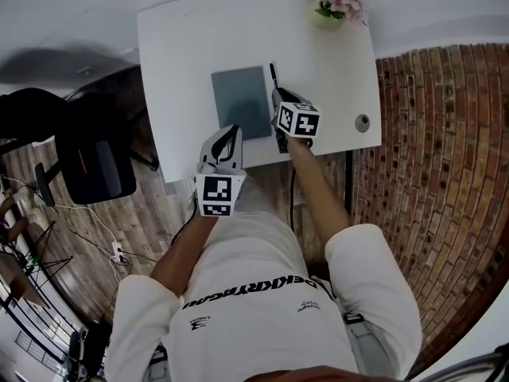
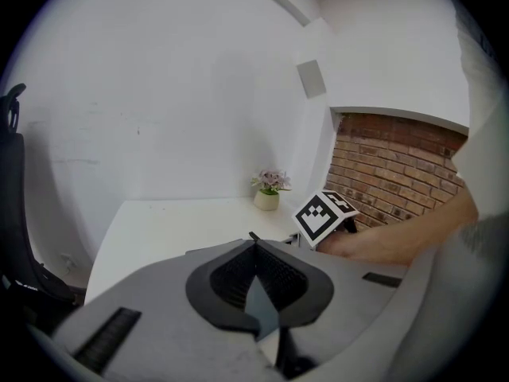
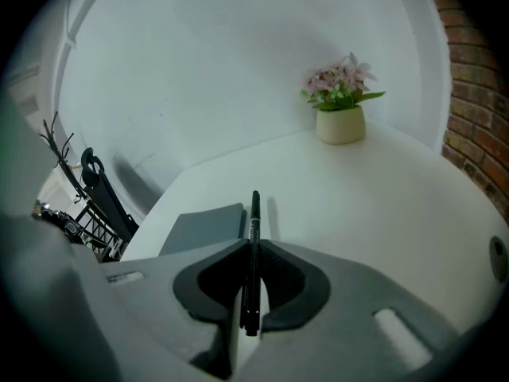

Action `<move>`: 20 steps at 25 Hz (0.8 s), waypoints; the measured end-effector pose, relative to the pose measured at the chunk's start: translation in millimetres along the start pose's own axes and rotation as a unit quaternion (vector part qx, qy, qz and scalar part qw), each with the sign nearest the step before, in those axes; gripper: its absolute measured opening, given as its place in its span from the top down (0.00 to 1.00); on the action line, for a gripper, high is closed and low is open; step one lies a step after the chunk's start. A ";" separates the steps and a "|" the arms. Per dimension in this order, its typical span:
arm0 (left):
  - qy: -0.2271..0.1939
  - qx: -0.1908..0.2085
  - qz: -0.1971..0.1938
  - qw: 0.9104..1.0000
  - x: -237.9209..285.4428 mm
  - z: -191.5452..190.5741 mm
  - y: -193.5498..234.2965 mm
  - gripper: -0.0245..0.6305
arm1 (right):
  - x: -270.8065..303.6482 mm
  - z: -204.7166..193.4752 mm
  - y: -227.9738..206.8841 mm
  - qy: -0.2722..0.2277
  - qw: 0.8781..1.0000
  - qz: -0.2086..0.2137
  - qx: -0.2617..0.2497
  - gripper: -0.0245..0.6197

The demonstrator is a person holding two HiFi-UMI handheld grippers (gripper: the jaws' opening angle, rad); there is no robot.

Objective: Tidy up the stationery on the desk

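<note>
As the head view looks down, a white worktop (image 1: 183, 46) carries a grey pad (image 1: 241, 102) near its middle and a small flower pot (image 1: 334, 2) at its far right corner. The right tongs (image 1: 278, 95) sit just beside the pad's right edge, pinching a black pen (image 1: 273, 73) that points away from the person. The left tongs (image 1: 231, 131) hang at the worktop's near edge, by the pad's near left corner. A black chair (image 1: 87, 157) stands left of the worktop, and a brick wall (image 1: 429, 134) shows on the right.

From the left gripper view, the left tongs (image 2: 254, 243) are pressed together with nothing between them. The right gripper's marker cube (image 2: 326, 216) and the person's forearm (image 2: 398, 237) show beyond.

From the right gripper view, the right tongs (image 3: 253, 249) clamp the pen (image 3: 254, 213) along its length. Its tip reaches out over the worktop, alongside the pad (image 3: 203, 228).
</note>
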State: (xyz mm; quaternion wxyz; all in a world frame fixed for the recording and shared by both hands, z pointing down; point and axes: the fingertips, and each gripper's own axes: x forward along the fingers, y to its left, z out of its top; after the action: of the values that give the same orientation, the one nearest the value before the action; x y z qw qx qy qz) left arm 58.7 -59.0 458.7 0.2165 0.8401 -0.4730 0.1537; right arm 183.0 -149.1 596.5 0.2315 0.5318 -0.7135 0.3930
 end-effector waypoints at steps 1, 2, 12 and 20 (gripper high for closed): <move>0.000 0.001 0.000 1.000 -1.0 0.4 -0.3 0.96 | -0.2 -6.0 0.6 0.003 1.000 0.003 0.012 0.90; 0.000 0.002 -0.001 1.000 -2.0 0.7 -0.5 0.96 | -0.4 -11.4 0.9 0.006 1.000 0.006 0.025 0.90; -0.002 0.005 0.001 1.000 -11.4 3.9 2.8 0.96 | 3.2 -37.7 -5.2 0.031 0.999 -0.003 0.037 0.90; -0.002 0.008 0.002 1.000 -14.7 7.1 6.6 0.97 | 3.0 -42.6 -3.3 0.046 0.999 -0.010 0.024 0.89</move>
State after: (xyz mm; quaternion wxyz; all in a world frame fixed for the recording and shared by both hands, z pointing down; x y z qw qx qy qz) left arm 45.9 -54.9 447.2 0.2085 0.8412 -0.4740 0.1559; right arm 181.4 -116.8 624.7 0.2548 0.5261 -0.6871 0.4315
